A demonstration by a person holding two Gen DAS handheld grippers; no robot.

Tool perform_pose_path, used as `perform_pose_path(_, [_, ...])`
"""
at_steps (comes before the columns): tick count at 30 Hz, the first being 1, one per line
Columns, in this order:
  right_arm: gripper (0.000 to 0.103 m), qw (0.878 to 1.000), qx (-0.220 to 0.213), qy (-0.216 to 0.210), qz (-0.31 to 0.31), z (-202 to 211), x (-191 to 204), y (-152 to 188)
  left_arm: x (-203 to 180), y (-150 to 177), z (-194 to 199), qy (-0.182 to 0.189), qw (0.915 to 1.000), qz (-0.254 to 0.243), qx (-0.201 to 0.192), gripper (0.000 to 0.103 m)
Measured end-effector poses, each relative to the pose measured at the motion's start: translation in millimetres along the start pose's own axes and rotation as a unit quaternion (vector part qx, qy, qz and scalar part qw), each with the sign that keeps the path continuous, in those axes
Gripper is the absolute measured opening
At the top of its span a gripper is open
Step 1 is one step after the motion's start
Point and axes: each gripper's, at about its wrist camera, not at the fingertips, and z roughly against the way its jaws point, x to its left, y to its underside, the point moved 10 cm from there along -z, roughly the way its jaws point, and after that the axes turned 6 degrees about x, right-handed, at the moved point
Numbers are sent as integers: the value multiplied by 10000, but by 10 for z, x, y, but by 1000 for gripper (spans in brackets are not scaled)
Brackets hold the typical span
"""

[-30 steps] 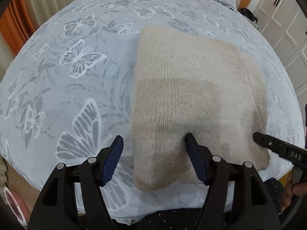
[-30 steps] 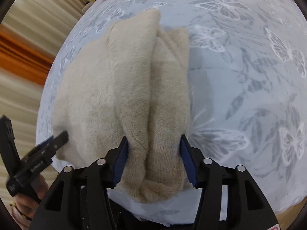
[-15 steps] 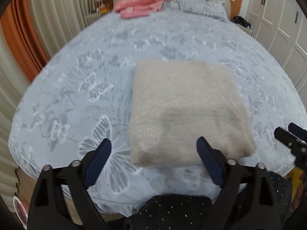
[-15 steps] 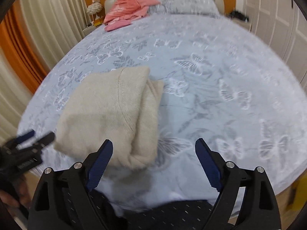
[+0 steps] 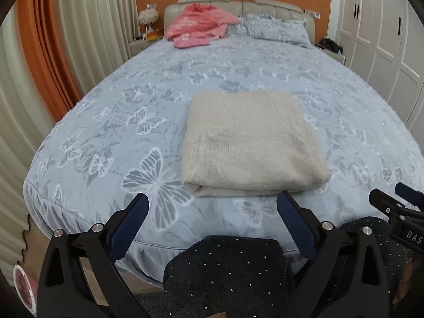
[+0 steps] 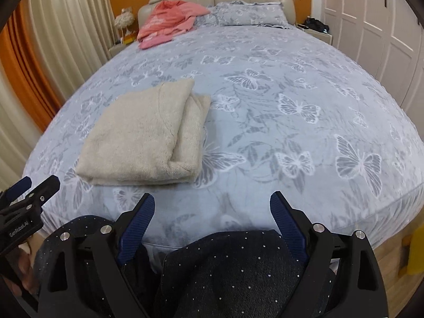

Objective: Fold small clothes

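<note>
A wide bed (image 5: pixel 238 61) fills both views, covered with a pale blue spread printed with white and grey butterflies. At its far end stand a padded beige headboard (image 5: pixel 275 6), pillows (image 5: pixel 275 30) in the same print and a crumpled pink garment (image 5: pixel 197 25). Behind them is an orange wall; cream and orange curtains (image 5: pixel 45 53) hang on one side and white wardrobe doors (image 5: pixel 381 31) line the other.

The left gripper (image 5: pixel 212 213) is spread wide, its jaws opening a little further, with nothing between the blue pads. The right gripper (image 6: pixel 212 210) also stands wide apart and empty. Both hover off the near edge of the bed, above dark speckled fabric (image 6: pixel 233 270) on the person's legs.

The folded beige sweater (image 5: pixel 249 143) lies flat on the spread, just ahead of the left gripper and apart from it. From the right gripper it sits ahead and off to the left, its stacked folded edges facing that gripper's side.
</note>
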Motion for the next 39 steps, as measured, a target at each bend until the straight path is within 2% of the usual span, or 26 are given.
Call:
perform_pose_path(6, [87, 9994, 86, -179, -270, 22, -79, 43, 9, 26, 120, -23, 9999, 102, -111, 95])
perform_pose_path(7, [87, 9989, 208, -302, -307, -11, -70, 34, 15, 20, 115, 29, 9999, 130, -87, 96])
perform_pose_path(10, [87, 9942, 450, -830, -508, -129, -19, -49, 57, -67, -10, 504, 9977, 421, 165, 96])
perform_pose_path(13, [87, 9893, 676, -1095, -681, -353, 20, -216, 199, -205, -327, 1015, 9870, 1053, 673, 96])
perform_pose_path(14, [87, 9865, 778, -1227, -761, -452, 49, -277, 271, -260, -476, 1170, 9801, 1357, 858, 96])
perform_pose_path(16, [87, 9820, 957, -1369, -878, -670, 121, -391, 369, -303, -732, 1269, 9692, 1778, 1134, 96])
perform_pose_path(18, [87, 9789, 1172, -1416, -894, -908, 192, -478, 444, -308, -1043, 1289, 9599, 1988, 1501, 96])
perform_pose_path(20, [87, 9735, 1501, -1421, -979, -1263, 263, -506, 425, -278, -1309, 1360, 9544, 1951, 1805, 96])
perform_pose_path(21, [84, 9697, 1683, -1405, -1074, -1405, 279, -478, 386, -249, -1433, 1408, 9527, 1858, 1949, 95])
perform_pose_path(22, [59, 9617, 1843, -1619, -1225, -1542, 344, -440, 349, -202, -1547, 1395, 9520, 1728, 2108, 83])
perform_pose_path(23, [44, 9537, 1929, -1915, -1284, -1605, 431, -424, 326, -163, -1618, 1412, 9506, 1623, 2236, 72])
perform_pose_path(24, [40, 9542, 1955, -1902, -1228, -1627, 484, -431, 261, -137, -1667, 1642, 9447, 1581, 2360, 52])
perform_pose_path(25, [31, 9599, 1820, -1817, -1112, -1576, 509, -481, 259, -154, -1649, 1710, 9424, 1667, 2341, 46])
perform_pose_path(27, [27, 9701, 1397, -1827, -774, -1308, 603, -613, 290, -246, -1510, 1682, 9474, 1682, 2141, 41])
perform_pose_path(29, [28, 9772, 1201, -1663, -541, -1272, 593, -583, 292, -221, -1506, 1604, 9503, 1593, 2142, 43])
perform_pose_path(30, [32, 9780, 1418, -1465, -435, -1401, 568, -490, 270, -132, -1602, 1501, 9491, 1523, 2313, 47])
perform_pose_path(31, [42, 9754, 1691, -1357, -396, -1555, 540, -374, 252, -79, -1665, 1464, 9484, 1472, 2397, 52])
perform_pose_path(32, [44, 9737, 1685, -1431, -551, -1597, 512, -354, 235, -55, -1702, 1406, 9508, 1413, 2370, 54])
perform_pose_path(34, [46, 9771, 1468, -1397, -654, -1437, 495, -453, 226, -119, -1615, 1266, 9593, 1305, 2162, 57])
perform_pose_path(36, [53, 9844, 1227, -1145, -526, -1240, 495, -520, 209, -209, -1419, 1077, 9702, 1123, 1858, 60])
perform_pose_path(38, [65, 9933, 873, -736, -157, -974, 497, -552, 177, -294, -1184, 889, 9816, 884, 1442, 66])
perform_pose_path(39, [77, 9964, 672, -519, 21, -853, 483, -556, 158, -335, -1055, 809, 9863, 796, 1193, 75])
